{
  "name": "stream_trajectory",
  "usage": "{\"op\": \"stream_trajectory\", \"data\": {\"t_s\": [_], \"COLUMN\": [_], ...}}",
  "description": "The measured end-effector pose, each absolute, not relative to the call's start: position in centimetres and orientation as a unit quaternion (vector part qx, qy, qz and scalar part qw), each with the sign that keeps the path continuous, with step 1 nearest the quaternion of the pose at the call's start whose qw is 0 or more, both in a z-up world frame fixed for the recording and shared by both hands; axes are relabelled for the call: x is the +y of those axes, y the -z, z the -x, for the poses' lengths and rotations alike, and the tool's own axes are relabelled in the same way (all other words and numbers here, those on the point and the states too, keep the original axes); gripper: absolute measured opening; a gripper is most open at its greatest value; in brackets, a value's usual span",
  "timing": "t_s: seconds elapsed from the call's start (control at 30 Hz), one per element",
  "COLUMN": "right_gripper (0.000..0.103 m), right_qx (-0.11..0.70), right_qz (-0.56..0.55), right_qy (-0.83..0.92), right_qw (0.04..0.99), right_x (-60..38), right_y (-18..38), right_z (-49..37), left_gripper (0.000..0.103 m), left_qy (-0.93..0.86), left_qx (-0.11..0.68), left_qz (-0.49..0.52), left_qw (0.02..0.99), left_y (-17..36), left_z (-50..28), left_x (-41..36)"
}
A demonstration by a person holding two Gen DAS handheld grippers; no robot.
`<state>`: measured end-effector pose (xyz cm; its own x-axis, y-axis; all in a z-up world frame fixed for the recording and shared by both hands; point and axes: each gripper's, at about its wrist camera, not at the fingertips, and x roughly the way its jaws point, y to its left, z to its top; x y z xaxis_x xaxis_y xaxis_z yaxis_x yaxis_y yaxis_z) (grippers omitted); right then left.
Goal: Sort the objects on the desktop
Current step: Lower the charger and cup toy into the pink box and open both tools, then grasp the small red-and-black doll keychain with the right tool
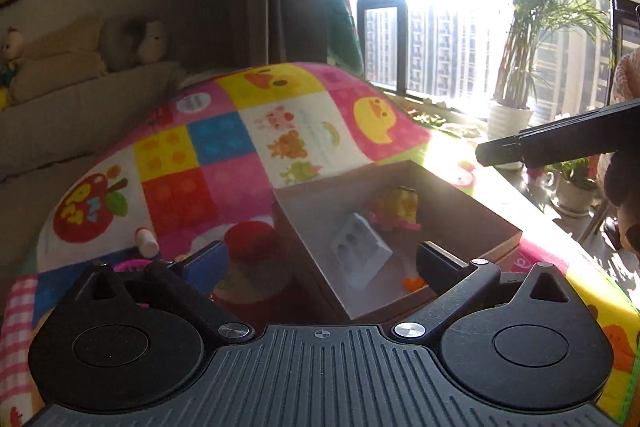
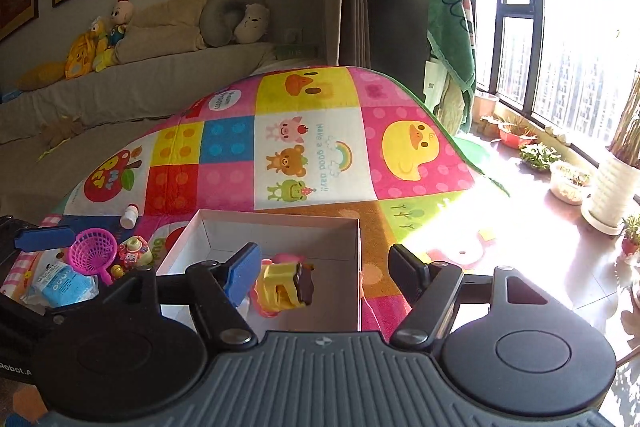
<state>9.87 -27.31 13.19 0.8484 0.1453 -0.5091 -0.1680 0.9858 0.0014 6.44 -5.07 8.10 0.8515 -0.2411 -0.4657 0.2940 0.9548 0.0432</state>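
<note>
A brown cardboard box (image 1: 472, 215) with a white inside sits on the colourful play mat (image 1: 224, 155). In it lie a grey moulded tray (image 1: 360, 247), a yellow and pink toy (image 1: 396, 211) and a small orange piece (image 1: 414, 283). My left gripper (image 1: 320, 259) is open and empty, low over the box's left wall. My right gripper (image 2: 324, 267) is open and empty above the same box (image 2: 280, 223), over the yellow toy (image 2: 284, 287). A red toy (image 1: 250, 239) lies left of the box.
A pink net scoop (image 2: 92, 255), a small patterned toy (image 2: 134, 251), a blue and white packet (image 2: 64, 283) and a small white bottle (image 2: 129, 215) lie left of the box. Potted plants (image 2: 612, 183) stand by the window on the right. A sofa (image 2: 120, 83) is behind.
</note>
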Motion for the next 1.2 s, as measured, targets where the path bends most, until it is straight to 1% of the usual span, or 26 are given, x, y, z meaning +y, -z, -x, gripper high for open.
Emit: {"op": "stream_trajectory", "data": {"t_s": [0.13,0.23,0.33,0.37,0.5,0.57,0.63,0.7,0.83,0.87,1.07,1.2], "right_gripper": [0.071,0.07,0.049,0.048,0.048,0.048,0.048,0.044,0.03,0.029,0.028,0.028], "right_qx": [0.265,0.273,0.277,0.273,0.246,0.222,0.216,0.224,0.255,0.259,0.304,0.308], "right_qz": [0.051,0.085,0.139,0.155,0.216,0.261,0.286,0.302,0.304,0.3,0.251,0.249], "right_qy": [-0.114,-0.157,-0.203,-0.213,-0.217,-0.204,-0.193,-0.175,-0.163,-0.167,-0.229,-0.204], "right_qw": [0.956,0.945,0.929,0.925,0.92,0.917,0.913,0.91,0.904,0.903,0.89,0.895], "right_x": [-25.0,-21.7,-16.7,-15.2,-9.8,-7.3,-5.5,-4.4,-3.8,-4.0,-7.8,-11.6], "right_y": [-12.0,-10.6,-8.3,-7.5,-4.9,-3.6,-2.6,-1.8,-0.8,-0.9,-2.7,-3.0], "right_z": [-7.0,-4.9,-3.1,-2.8,-2.4,-2.5,-3.4,-4.7,-6.3,-6.1,-2.7,-1.0], "left_gripper": [0.103,0.103,0.103,0.103,0.103,0.103,0.103,0.103,0.103,0.103,0.103,0.103], "left_qy": [0.074,-0.001,-0.068,-0.087,-0.104,-0.105,-0.099,-0.097,-0.096,-0.096,-0.095,-0.094], "left_qx": [0.267,0.298,0.304,0.305,0.307,0.305,0.298,0.292,0.292,0.293,0.292,0.299], "left_qz": [-0.053,-0.025,0.002,0.013,0.077,0.083,0.082,0.082,0.092,0.094,0.091,0.075], "left_qw": [0.959,0.954,0.95,0.948,0.943,0.943,0.946,0.948,0.947,0.947,0.947,0.947], "left_y": [-4.6,-2.4,-1.4,-1.2,-1.0,-0.9,-1.0,-1.0,-0.8,-0.8,-0.8,-0.9], "left_z": [-3.0,-1.8,-1.2,-1.0,-0.8,-0.7,-0.6,-0.4,-0.4,-0.4,-0.3,-0.6], "left_x": [-1.4,2.0,5.0,5.9,8.3,8.4,8.2,8.1,8.2,8.3,8.2,7.7]}}
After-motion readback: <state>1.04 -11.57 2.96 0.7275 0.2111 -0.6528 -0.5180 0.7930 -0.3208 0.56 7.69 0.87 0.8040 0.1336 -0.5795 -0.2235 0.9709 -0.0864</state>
